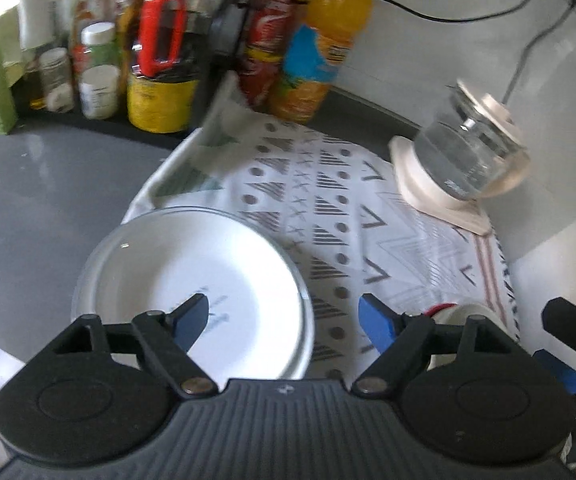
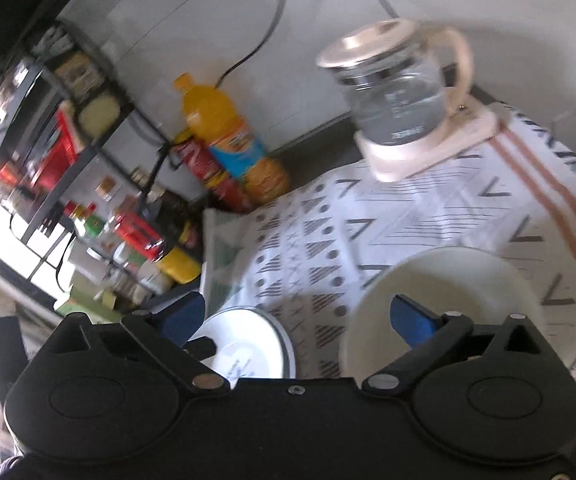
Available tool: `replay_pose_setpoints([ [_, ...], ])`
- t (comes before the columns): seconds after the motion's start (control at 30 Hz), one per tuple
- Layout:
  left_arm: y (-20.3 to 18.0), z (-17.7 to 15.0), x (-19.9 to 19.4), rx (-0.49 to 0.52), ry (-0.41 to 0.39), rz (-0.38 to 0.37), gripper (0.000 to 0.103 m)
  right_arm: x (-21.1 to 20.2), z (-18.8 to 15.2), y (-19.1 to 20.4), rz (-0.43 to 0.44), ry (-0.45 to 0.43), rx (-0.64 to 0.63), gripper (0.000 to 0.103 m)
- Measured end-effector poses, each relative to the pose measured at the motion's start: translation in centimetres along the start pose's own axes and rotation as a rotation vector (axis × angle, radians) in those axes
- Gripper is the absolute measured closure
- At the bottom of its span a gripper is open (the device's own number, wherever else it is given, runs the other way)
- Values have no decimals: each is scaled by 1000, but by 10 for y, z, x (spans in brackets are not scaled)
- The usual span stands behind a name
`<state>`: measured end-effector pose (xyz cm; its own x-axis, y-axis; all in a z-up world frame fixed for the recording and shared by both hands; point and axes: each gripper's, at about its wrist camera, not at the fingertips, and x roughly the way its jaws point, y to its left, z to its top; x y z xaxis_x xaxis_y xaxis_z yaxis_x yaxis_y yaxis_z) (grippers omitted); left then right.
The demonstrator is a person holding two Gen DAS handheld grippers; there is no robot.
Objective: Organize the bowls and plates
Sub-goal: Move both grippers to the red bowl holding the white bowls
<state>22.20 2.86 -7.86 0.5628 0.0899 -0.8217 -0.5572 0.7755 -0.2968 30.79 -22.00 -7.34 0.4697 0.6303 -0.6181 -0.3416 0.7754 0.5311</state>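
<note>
A white plate point(image 1: 192, 280) with a grey rim lies on the patterned cloth point(image 1: 328, 208), partly over the cloth's left edge. My left gripper point(image 1: 284, 316) is open above it, its left finger over the plate and its right finger over the cloth. The plate also shows in the right wrist view point(image 2: 248, 344). A cream bowl point(image 2: 448, 288) stands on the cloth to the plate's right. My right gripper point(image 2: 300, 312) is open, its right finger over the bowl's rim. The bowl's edge point(image 1: 468, 312) shows behind my left gripper's right finger.
A glass kettle point(image 1: 468, 152) on a cream base stands at the cloth's far right corner. An orange juice bottle point(image 1: 328, 40), a red can point(image 1: 268, 40) and several jars and bottles line the back wall. Bare grey counter point(image 1: 48, 200) lies to the left. A black shelf rack point(image 2: 48, 120) holds more jars.
</note>
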Motion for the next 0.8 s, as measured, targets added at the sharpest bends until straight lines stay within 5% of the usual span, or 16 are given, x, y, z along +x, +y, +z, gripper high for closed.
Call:
replay_pose_setpoints([
  [0.4,-49,-8,13,119,33,-93,22,-29,-3,-60,-93,-80,118,3],
  [0.8,-84,-25,39,177,120,-152,22,-33,-20,-106,-162,-71,185,3],
])
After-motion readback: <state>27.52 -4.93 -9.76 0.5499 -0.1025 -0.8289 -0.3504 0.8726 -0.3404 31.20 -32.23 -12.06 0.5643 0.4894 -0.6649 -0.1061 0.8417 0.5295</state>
